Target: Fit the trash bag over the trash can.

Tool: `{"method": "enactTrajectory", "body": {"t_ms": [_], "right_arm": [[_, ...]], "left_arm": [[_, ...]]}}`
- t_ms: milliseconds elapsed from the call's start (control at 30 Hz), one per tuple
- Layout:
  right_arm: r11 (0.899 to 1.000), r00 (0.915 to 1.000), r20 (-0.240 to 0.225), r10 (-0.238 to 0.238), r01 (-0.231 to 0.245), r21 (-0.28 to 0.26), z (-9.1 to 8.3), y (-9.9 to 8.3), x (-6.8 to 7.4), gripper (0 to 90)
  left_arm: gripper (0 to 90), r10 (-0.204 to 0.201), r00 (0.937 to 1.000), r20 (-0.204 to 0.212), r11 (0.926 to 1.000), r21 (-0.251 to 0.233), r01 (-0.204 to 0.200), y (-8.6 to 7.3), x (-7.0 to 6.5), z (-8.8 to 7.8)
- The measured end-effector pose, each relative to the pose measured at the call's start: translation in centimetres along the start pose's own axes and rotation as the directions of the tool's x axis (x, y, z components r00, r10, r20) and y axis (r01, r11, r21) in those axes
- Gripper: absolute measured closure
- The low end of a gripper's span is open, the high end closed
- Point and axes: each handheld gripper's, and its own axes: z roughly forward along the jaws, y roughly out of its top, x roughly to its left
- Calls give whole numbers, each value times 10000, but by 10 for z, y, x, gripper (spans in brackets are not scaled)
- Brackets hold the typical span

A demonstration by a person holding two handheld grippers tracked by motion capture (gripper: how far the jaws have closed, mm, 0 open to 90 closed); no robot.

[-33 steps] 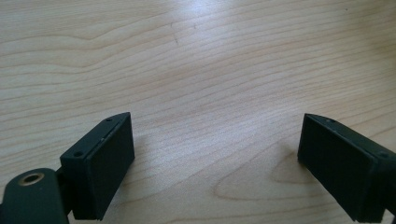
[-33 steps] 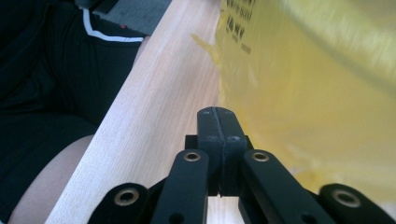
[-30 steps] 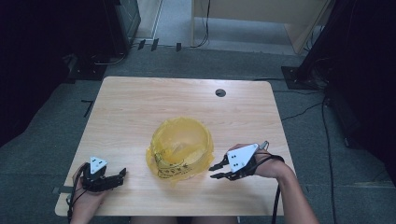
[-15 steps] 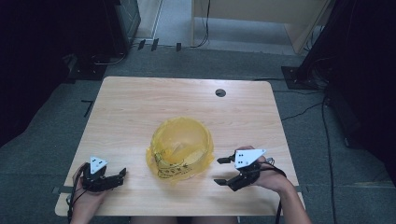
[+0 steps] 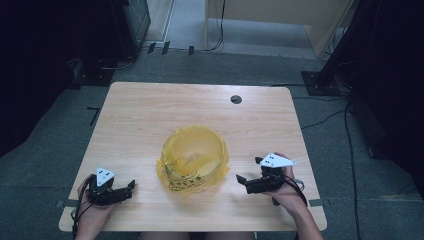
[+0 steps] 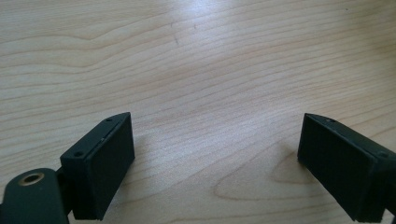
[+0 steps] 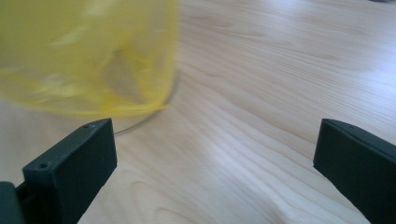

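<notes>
Light wood desk [image 5: 150,120] w/ round cable hole [image 5: 236,99] near far edge; yellow see-through plastic bag [image 5: 194,159], mouth open upward, sits approx. mid-desk, closer to the near edge.

This is looking like a lab or recording room: a bare wooden desk [image 5: 150,120] is standing on grey carpet [image 5: 45,165], cables [image 5: 325,120] are trailing across the floor, and dark stands, perhaps equipment racks [image 5: 135,20], are looming behind.
</notes>
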Motion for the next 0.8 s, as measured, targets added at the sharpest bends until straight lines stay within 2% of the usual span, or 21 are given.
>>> {"method": "enactTrajectory", "body": {"t_ms": [67,167,233,333,433,800], "right_arm": [[9976,9960,581,681,-688,94,0,-2,-4,0],[9943,9839,1461,1025,-1055,129,-1,-5,-8,0],[9903,9747,1797,1331,-1383,166,-2,-8,-11,0],[9867,9642,2159,1536,-1614,189,-4,-12,-15,0],[9809,9517,2439,1865,-1942,74,-8,-15,-20,0],[9751,9372,2843,2021,-2196,310,-21,-30,-30,0]], "left_arm": [[104,-1,10000,0,10000,0,1,0,0,0],[104,-3,10000,1,10000,-2,3,0,0,0],[104,4,10000,-1,10000,2,-4,0,0,0],[104,1,10000,-2,10000,1,-1,0,0,0],[104,2,10000,-1,10000,1,-2,0,0,0],[104,2,10000,-3,10000,-1,-2,0,0,0]]}}
